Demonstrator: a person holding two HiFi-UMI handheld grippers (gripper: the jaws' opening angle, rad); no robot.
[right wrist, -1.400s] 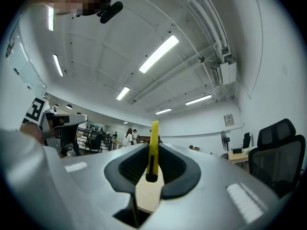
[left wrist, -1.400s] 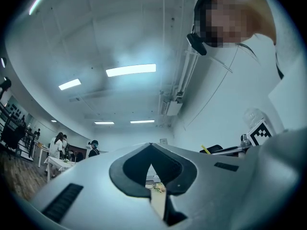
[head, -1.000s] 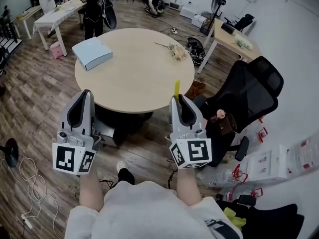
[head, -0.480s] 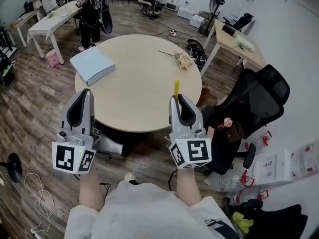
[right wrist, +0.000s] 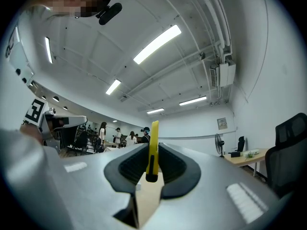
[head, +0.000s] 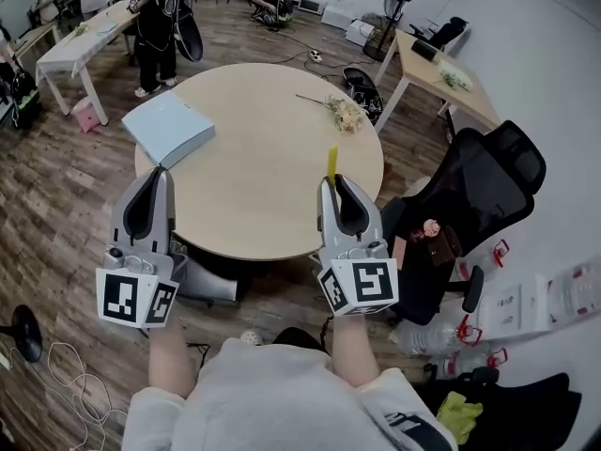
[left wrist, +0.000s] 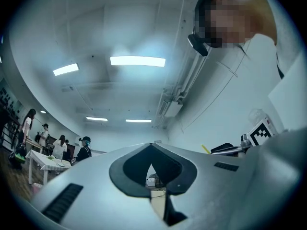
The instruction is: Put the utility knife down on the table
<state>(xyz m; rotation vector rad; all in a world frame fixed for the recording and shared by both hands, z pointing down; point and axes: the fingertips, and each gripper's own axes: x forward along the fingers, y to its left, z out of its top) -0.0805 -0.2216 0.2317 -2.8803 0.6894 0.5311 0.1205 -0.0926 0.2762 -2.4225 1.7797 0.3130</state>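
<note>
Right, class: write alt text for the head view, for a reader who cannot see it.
The right gripper clamps a yellow knife that sticks out past its tips, held before a round table; the left gripper, beside it, is shut and empty. A blue box and flowers lie on the table.

Held forward side by side, the left tongs [head: 161, 173] are closed empty while the right tongs [head: 331, 185] clamp the utility knife [head: 331, 162].
</note>
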